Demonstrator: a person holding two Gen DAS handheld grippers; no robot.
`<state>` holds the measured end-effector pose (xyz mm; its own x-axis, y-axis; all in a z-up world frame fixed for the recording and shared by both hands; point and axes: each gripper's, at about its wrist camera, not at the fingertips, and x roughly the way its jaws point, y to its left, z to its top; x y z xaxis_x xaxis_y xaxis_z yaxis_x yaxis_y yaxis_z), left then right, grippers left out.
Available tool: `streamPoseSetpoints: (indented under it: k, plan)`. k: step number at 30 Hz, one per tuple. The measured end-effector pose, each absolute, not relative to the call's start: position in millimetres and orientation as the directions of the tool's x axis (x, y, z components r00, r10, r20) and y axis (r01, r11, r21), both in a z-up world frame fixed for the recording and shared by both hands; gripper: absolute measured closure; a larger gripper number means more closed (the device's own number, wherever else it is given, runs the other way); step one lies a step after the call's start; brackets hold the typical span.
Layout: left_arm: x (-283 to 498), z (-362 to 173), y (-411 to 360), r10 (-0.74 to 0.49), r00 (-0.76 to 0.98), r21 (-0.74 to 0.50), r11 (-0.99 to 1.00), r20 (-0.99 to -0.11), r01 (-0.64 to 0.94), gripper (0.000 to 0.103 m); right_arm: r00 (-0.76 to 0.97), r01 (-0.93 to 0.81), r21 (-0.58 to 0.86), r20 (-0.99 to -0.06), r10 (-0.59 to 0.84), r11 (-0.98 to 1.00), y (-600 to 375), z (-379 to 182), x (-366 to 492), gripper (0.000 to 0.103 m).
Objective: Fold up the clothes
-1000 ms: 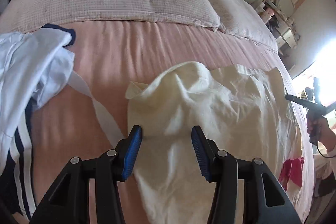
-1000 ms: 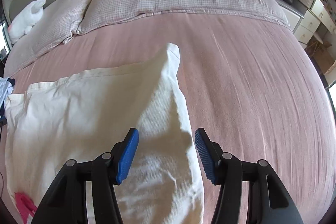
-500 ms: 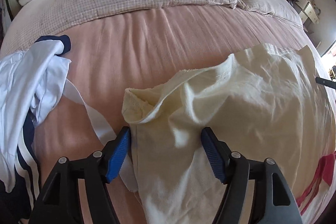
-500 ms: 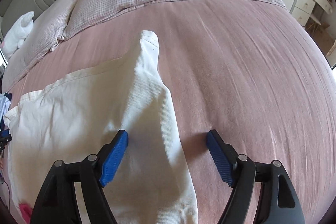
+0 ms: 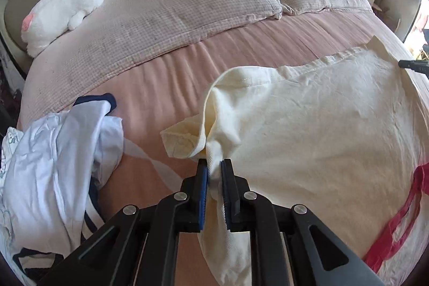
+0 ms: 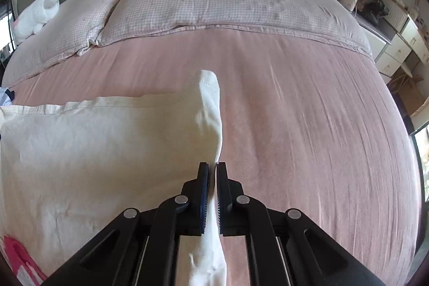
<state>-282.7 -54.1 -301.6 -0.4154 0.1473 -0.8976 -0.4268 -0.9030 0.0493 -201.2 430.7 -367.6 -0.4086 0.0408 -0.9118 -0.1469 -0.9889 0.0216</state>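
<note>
A cream garment (image 5: 308,125) lies spread on the pink bed sheet (image 5: 166,82). My left gripper (image 5: 214,168) pinches a bunched fold at the garment's left side, near a short sleeve; its jaws are closing with the cloth pressed between the pads. In the right wrist view the same cream garment (image 6: 93,152) fills the left half. My right gripper (image 6: 213,169) is shut on its right edge, and a corner of the cloth stands up beyond the fingertips. The right gripper's tip (image 5: 414,65) shows at the far right of the left wrist view.
A crumpled white garment with navy trim (image 5: 53,152) lies to the left. A pink-red strap (image 5: 396,227) crosses the cream cloth's near right. Two checked pillows (image 5: 174,18) and a white plush rabbit (image 5: 67,7) sit by the headboard. A dresser (image 6: 388,26) stands right of the bed.
Both grippers were open astride the cream cloth and have closed onto it. The left one has lifted and turned, pulling its fold up; the right one holds the right edge.
</note>
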Motion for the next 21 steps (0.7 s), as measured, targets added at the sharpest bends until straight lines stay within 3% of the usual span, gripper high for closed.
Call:
streamPoseSetpoints:
  k: [3, 6, 7, 9, 11, 13, 15, 17, 20, 21]
  plan:
    - [-290, -302, -91, 0.242, -0.373, -0.117, -0.938, -0.896, -0.327, 0.091, -0.409, -0.221, 0.072, -0.912, 0.025, -0.973, 459, -365, -194, 0.098]
    - [-303, -303, -120, 0.358, -0.372, -0.298, -0.931, -0.857, -0.21, 0.086, -0.443, -0.257, 0.222, -0.892, -0.09, -0.941, 472, -362, -200, 0.097]
    - [-307, -303, -128, 0.394, -0.377, -0.353, -0.919, -0.838, -0.175, 0.084, -0.436, -0.262, 0.237, -0.894, -0.104, -0.936, 469, -366, -209, 0.093]
    - [-319, -314, -121, 0.391, -0.312, -0.351, -0.919, -0.866, -0.177, 0.075, -0.417, -0.256, 0.205, -0.905, -0.083, -0.945, 461, -373, -224, 0.075]
    - [-326, -323, -101, 0.307, -0.293, -0.243, -0.941, -0.905, -0.236, 0.075, -0.404, -0.268, 0.161, -0.914, -0.04, -0.95, 457, -381, -236, 0.056]
    - [-333, -326, -83, 0.192, -0.339, -0.092, -0.952, -0.921, -0.291, 0.075, -0.403, -0.292, 0.15, -0.915, -0.021, -0.945, 450, -390, -241, 0.048]
    - [-341, -321, -70, 0.066, -0.409, 0.078, -0.942, -0.91, -0.325, 0.076, -0.419, -0.278, 0.112, -0.908, 0.015, -0.954, 444, -390, -245, 0.047]
    - [-353, -312, -70, 0.031, -0.402, 0.126, -0.924, -0.915, -0.36, 0.076, -0.399, -0.238, 0.024, -0.914, 0.076, -0.971, 434, -392, -250, 0.052]
    - [-360, -300, -70, -0.068, -0.378, 0.262, -0.831, -0.923, -0.491, 0.073, -0.382, -0.223, -0.029, -0.917, 0.114, -0.974, 429, -393, -254, 0.053]
    - [-358, -301, -67, -0.192, -0.423, 0.415, -0.736, -0.886, -0.535, 0.073, -0.376, -0.226, -0.025, -0.92, 0.111, -0.974, 431, -394, -255, 0.053]
